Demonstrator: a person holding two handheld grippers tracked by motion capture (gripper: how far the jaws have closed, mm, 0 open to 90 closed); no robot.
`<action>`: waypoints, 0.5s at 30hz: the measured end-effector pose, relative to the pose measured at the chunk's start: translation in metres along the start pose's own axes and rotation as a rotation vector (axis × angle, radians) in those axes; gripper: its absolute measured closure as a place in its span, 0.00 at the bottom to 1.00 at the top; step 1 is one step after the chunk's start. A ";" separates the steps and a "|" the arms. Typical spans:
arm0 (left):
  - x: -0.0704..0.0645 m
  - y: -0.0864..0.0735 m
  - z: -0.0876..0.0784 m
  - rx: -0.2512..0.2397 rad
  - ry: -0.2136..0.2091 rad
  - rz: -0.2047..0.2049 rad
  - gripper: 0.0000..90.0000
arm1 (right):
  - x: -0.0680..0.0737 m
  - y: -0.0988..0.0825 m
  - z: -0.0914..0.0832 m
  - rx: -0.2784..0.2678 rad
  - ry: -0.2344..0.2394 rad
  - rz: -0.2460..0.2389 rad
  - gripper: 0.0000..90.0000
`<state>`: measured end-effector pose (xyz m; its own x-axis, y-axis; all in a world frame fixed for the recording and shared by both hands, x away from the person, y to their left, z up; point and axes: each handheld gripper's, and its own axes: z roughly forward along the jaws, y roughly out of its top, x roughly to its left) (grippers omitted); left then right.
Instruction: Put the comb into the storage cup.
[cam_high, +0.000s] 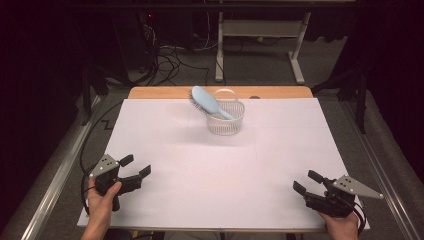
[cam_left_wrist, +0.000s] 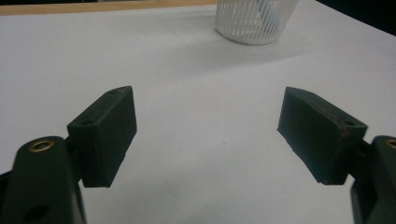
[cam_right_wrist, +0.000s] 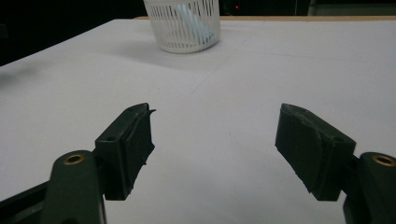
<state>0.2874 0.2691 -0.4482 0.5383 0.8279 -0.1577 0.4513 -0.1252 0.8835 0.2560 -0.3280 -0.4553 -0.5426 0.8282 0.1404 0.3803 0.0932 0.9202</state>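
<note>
A light blue hairbrush (cam_high: 208, 102) stands handle-down in a small white slatted basket (cam_high: 226, 120) at the far middle of the white table (cam_high: 220, 165), its head leaning out to the left over the rim. The basket (cam_left_wrist: 254, 21) (cam_right_wrist: 183, 25) sits well ahead of both grippers. My left gripper (cam_high: 136, 167) rests near the front left corner, held in a hand, jaws wide apart with nothing between them. At the front right, my right gripper (cam_high: 306, 182) is likewise open and empty. Bare table lies between each pair of pads (cam_left_wrist: 107, 135) (cam_right_wrist: 128, 149).
The white sheet covers most of the table, with a wooden strip (cam_high: 160, 92) bare along the far edge. Beyond it stand a white desk frame (cam_high: 260, 45) and loose cables (cam_high: 170, 60) on a dark floor.
</note>
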 end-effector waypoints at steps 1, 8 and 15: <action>0.000 -0.001 0.000 0.001 0.000 0.000 0.23 | 0.000 0.000 0.000 -0.001 0.000 0.001 0.31; 0.000 -0.002 0.001 -0.001 0.001 -0.008 0.23 | 0.000 0.000 0.000 0.000 0.000 0.002 0.31; 0.001 -0.007 0.001 -0.003 0.004 -0.020 0.23 | 0.000 0.000 0.000 0.000 0.001 0.001 0.31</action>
<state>0.2852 0.2701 -0.4552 0.5261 0.8324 -0.1739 0.4602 -0.1067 0.8814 0.2560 -0.3280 -0.4553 -0.5430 0.8277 0.1415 0.3805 0.0923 0.9202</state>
